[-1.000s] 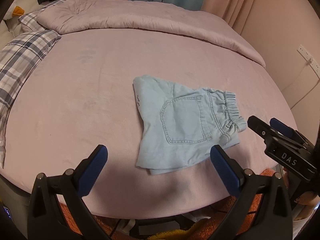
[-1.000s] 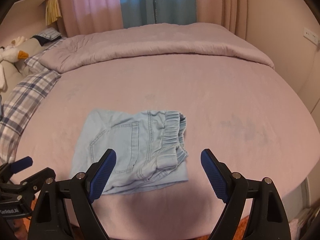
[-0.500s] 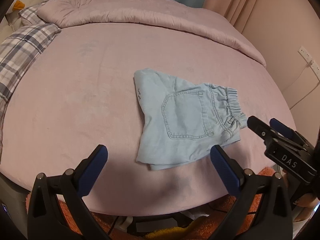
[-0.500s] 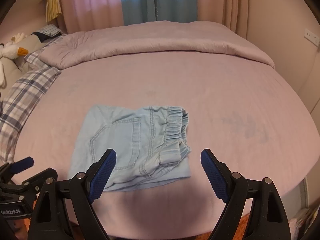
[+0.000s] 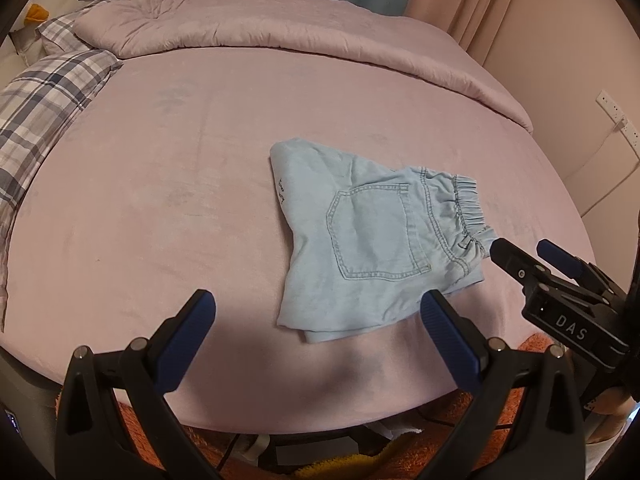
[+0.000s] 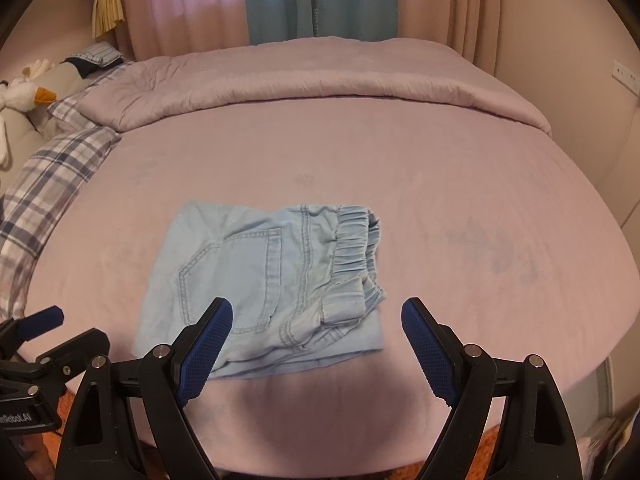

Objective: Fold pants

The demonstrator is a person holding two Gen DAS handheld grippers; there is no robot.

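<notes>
- Little changed since a second ago: pants in the same folded heap, both tools in much the same spots near the bed's front edge.
- Pants (image 5: 372,240), light blue denim, folded into a compact stack on the pink bed (image 5: 160,208), toward its near edge; back pocket facing up, elastic waistband at the right end.
- Left tool (image 5: 316,320) spread wide, nothing between its blue pads (image 5: 188,336), held just short of the stack's near edge.
- Right tool (image 6: 316,344) likewise gaping and empty, poised before the near edge of the pants, left pad overlapping the denim in view; contact unclear.
- Plaid pillow (image 5: 44,100) at the bed's left side, rolled pink duvet (image 5: 280,28) along the far side.
</notes>
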